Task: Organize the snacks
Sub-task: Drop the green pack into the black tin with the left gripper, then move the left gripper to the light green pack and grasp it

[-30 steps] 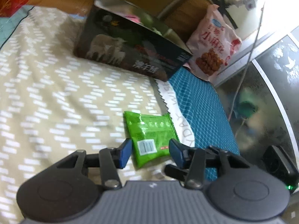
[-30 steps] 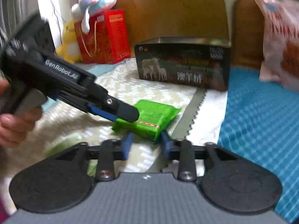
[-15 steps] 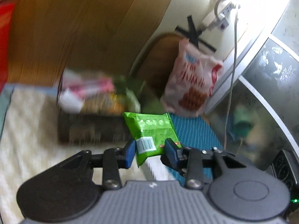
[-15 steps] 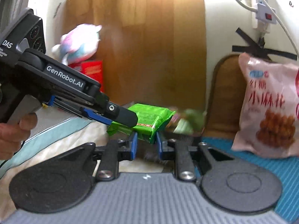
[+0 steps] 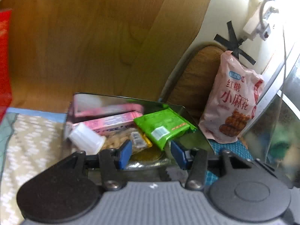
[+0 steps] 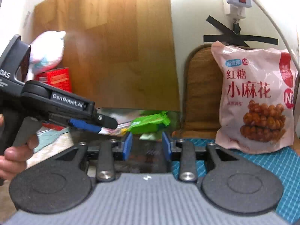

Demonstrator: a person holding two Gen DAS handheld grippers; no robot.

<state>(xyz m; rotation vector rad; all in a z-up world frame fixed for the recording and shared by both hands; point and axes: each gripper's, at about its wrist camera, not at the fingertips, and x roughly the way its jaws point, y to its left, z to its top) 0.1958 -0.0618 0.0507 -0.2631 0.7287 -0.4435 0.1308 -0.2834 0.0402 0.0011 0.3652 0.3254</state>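
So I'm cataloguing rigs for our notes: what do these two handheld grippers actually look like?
Both match: the left gripper and right gripper have blue finger pads on black linkage arms with silver pivot screws, round black discs either side, and a ribbed grey body. Seen from the right wrist view, the left one's black housing reads "GenRobot.AI" in white, with a grey trigger under a bare hand.

Black gripper (image 6: 147,146), blue pads (image 6: 128,145)

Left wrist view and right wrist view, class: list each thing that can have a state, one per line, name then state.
left claw: open, holding nothing
right claw: open, holding nothing
green snack packet: released, lying tilted on the box's contents
snack box: open, holding snacks
pink carton: lying inside the box
white cup: tipped on its side
pink snack bag: upright, outside the box
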